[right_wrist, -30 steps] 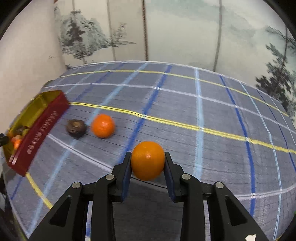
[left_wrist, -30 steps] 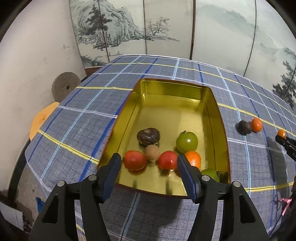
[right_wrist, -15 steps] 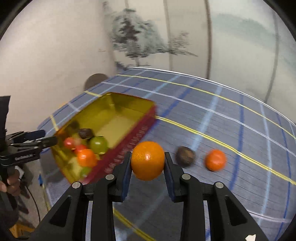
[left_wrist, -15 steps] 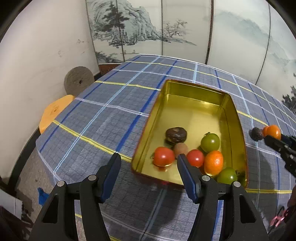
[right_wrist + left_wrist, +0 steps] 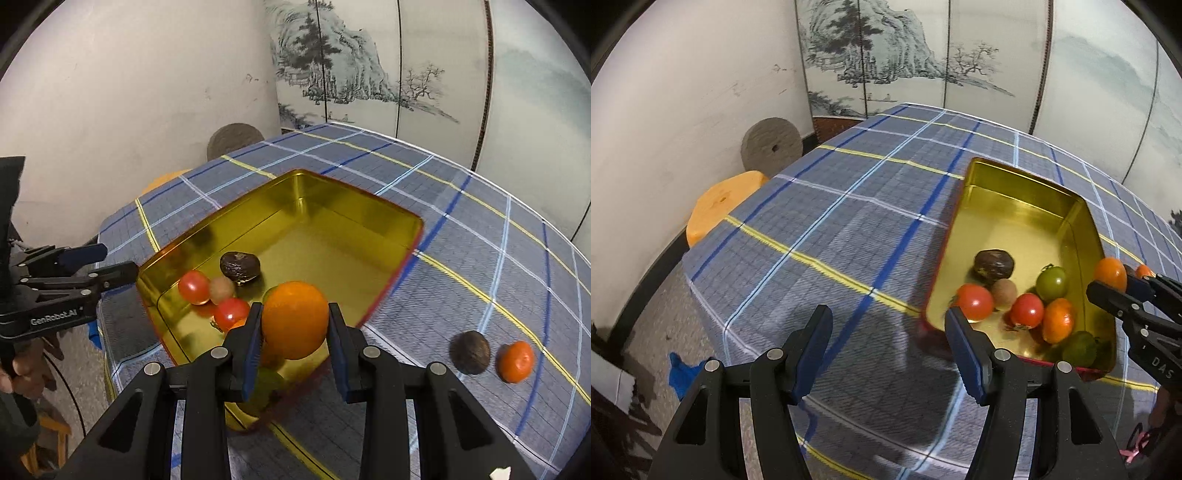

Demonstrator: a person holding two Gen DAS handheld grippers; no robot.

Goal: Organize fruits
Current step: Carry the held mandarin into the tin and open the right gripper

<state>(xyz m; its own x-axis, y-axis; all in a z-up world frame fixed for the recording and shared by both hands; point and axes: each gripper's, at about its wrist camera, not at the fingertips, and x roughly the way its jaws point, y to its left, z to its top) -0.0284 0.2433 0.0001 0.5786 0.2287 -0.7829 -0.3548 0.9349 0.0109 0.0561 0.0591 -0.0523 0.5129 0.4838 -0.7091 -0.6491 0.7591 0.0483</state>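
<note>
One round orange fruit point(image 5: 294, 319) is clamped in the right gripper point(image 5: 293, 328), probably over the golden metal tin point(image 5: 354, 206) at frame centre; next, release it inside. The left gripper point(image 5: 886, 332) stands apart, empty.

Both wrist cameras look down on the tin point(image 5: 1082, 210).

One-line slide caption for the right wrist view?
Right gripper carries an orange over the gold tin of fruit.

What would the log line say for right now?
phase: carry to tin | right gripper: jaws shut on orange, above gold tin | left gripper: open, empty
</note>
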